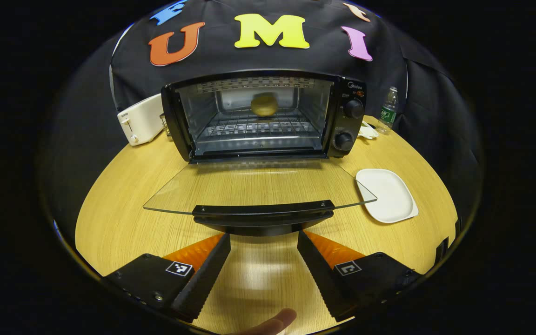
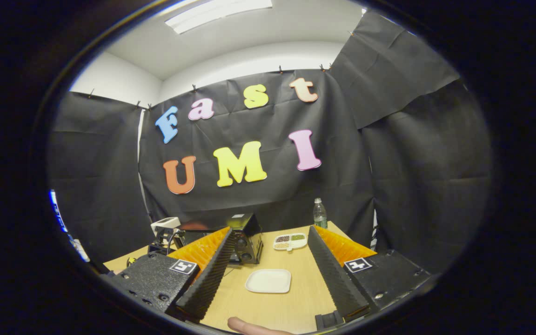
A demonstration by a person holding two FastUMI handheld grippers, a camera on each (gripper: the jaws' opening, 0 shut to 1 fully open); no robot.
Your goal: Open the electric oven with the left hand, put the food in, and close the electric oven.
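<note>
Nearest, we see the left gripper (image 1: 263,265) with fingers spread and empty, just short of the black handle (image 1: 263,215) of the lowered glass door (image 1: 258,186). Beyond it, the black electric oven (image 1: 263,116) stands open on the wooden table (image 1: 119,204), the round yellowish food (image 1: 264,105) on its wire rack. The right gripper (image 2: 270,270) hangs open above the empty white plate (image 2: 268,281). We judge only closing remains.

oven (image 2: 244,239) half hidden behind a gripper finger, toaster (image 1: 140,120) partly behind oven, divided dish's (image 2: 290,241) contents too small to tell
</note>
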